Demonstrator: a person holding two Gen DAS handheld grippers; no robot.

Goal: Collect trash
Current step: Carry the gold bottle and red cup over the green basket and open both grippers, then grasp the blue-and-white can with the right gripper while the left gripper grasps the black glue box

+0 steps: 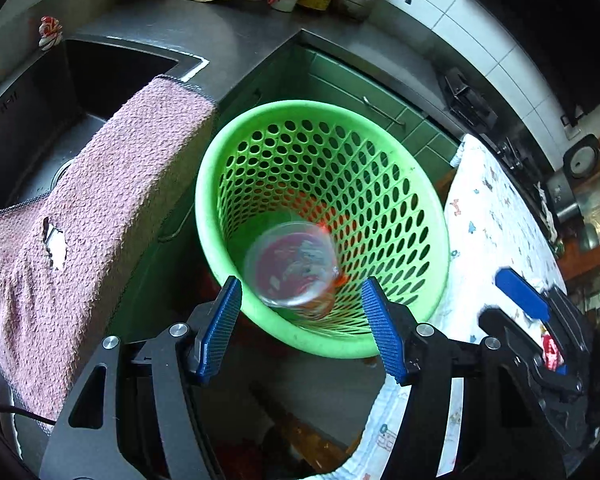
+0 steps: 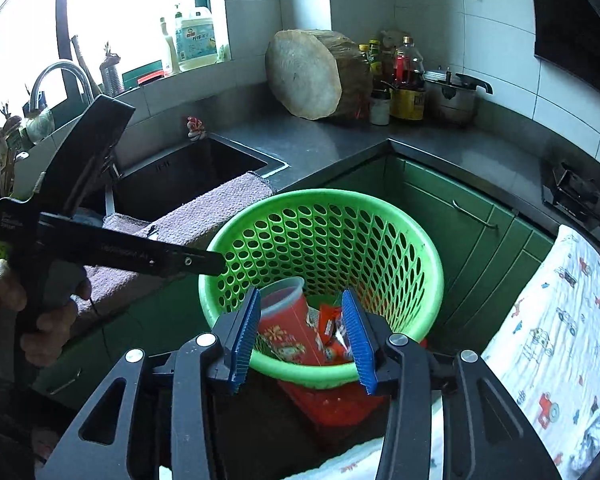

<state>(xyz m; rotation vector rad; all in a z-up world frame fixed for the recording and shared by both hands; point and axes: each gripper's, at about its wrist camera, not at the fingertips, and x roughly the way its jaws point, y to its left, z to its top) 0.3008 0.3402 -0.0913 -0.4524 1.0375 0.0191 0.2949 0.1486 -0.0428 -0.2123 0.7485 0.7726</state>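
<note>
Drop step: both the left tongs point(image 1: 302, 322) and right tongs point(image 2: 304, 336) are hanging apart and empty over the green basket point(image 2: 420, 248), where the red cup point(image 2: 286, 320) and wrappers point(image 2: 332, 336) are lying; next, fetching remaining trash.

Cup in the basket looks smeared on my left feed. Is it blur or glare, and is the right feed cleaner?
Left wrist view: the cup is motion-blurred, not glared; the green basket stays sharp. Right wrist view: cup crisp, window blown out.
</note>
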